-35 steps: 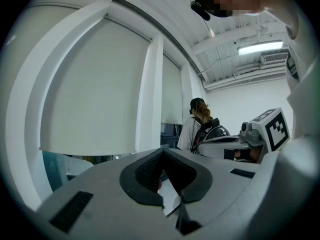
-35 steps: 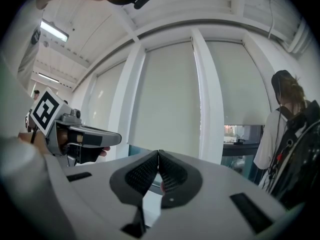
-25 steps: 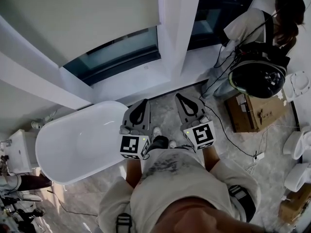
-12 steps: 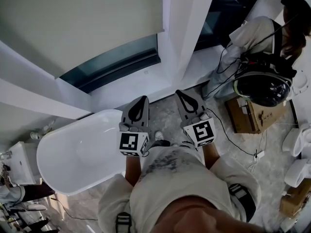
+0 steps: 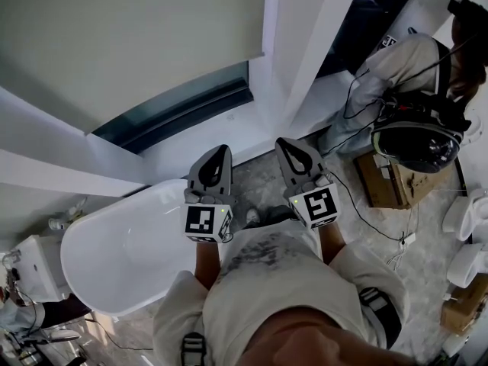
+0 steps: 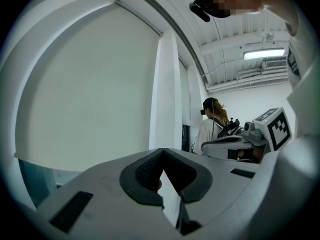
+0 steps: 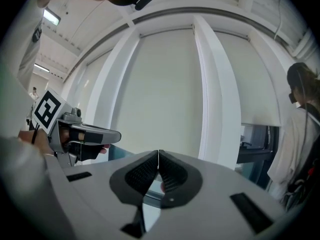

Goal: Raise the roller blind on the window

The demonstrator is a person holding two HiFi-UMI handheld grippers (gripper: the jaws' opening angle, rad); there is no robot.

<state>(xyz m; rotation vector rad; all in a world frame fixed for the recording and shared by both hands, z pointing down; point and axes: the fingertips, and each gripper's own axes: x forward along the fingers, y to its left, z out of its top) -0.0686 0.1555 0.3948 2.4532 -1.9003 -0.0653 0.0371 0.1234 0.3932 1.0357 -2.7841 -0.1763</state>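
The cream roller blind [image 5: 130,29] covers most of the window, with a strip of dark glass [image 5: 179,105] showing under its bottom edge. It fills the left gripper view [image 6: 90,94] and the middle of the right gripper view [image 7: 160,94]. My left gripper [image 5: 217,154] and right gripper [image 5: 288,146] are held side by side in front of me, below the sill and well short of the blind. Both have their jaws pressed together with nothing between them. The right gripper [image 6: 235,140] shows in the left gripper view, and the left gripper [image 7: 90,134] in the right one.
A white bathtub [image 5: 122,246] lies below my left gripper. A white window post [image 5: 305,44] stands right of the blind. A person with a backpack and a helmet [image 5: 415,139] crouches at the right beside a cardboard box [image 5: 393,178] and cables. White toilets [image 5: 465,239] line the right edge.
The view has shifted, so the blind fills more of the top. Both grippers stayed level and shut, edging slightly toward the window.
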